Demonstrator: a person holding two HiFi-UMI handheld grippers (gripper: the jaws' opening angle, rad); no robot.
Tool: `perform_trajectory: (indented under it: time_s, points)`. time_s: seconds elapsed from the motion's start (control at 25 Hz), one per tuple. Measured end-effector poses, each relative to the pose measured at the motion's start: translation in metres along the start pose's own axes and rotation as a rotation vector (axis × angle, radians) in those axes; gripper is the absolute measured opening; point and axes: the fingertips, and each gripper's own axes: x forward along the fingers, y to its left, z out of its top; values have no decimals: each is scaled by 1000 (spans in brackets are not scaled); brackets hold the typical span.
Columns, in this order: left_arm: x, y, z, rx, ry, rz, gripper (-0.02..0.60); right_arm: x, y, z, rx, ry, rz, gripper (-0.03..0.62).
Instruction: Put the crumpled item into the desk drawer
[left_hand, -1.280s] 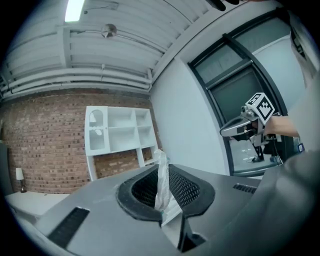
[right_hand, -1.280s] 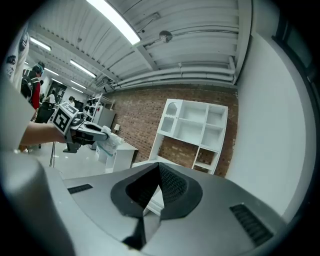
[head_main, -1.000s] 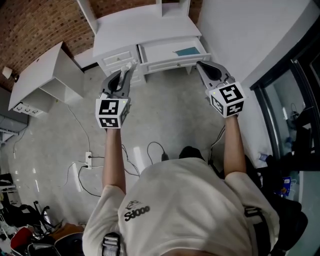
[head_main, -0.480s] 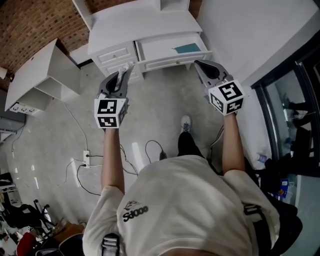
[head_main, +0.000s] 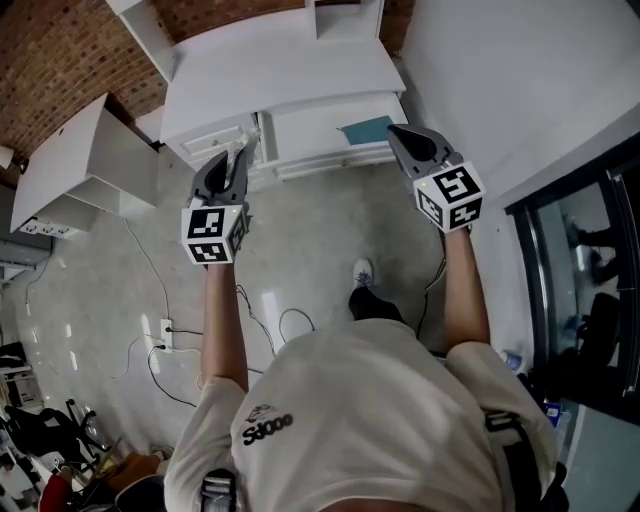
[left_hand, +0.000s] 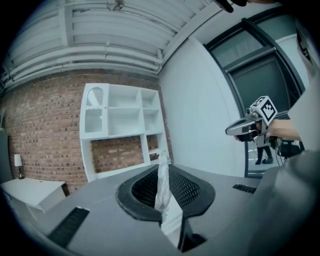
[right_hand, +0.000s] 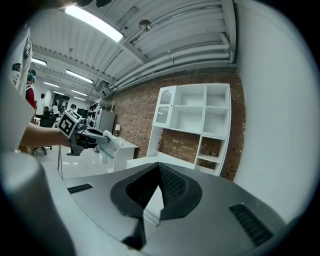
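From where I stand, the job is about half done. The desk drawer of the white-painted desk is pulled open, smooth inside, with only a flat teal sheet lying in it. The crumpled item isn't in yet. It is a thin, whitish, crinkled wad, film or paper by the look of it, pinched between the ribbed black pads of the left gripper just in front of the desk, to the drawer's left. The right gripper hangs near the drawer's right end, jaws together on nothing. What's left, I'd say, is carrying the wad over the opening and letting go.
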Motion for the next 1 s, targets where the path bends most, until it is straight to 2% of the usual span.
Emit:
perform_trajectory:
  time_s: [0.24,0.44,0.68,1.0]
  points:
    - [71,-1,7,-34,29,22,54,42,-65,-13,35,5,43,-2]
    - [113,1,18,-29,28,54,55,67,-107,-20,88,-13,64,-2]
    - [166,9,22,-58,44,133,55,104,-164,-34,72,-19,95,-2]
    - [214,11,23,-45,65,154,55,138,-195,-51,96,0,184,-2]
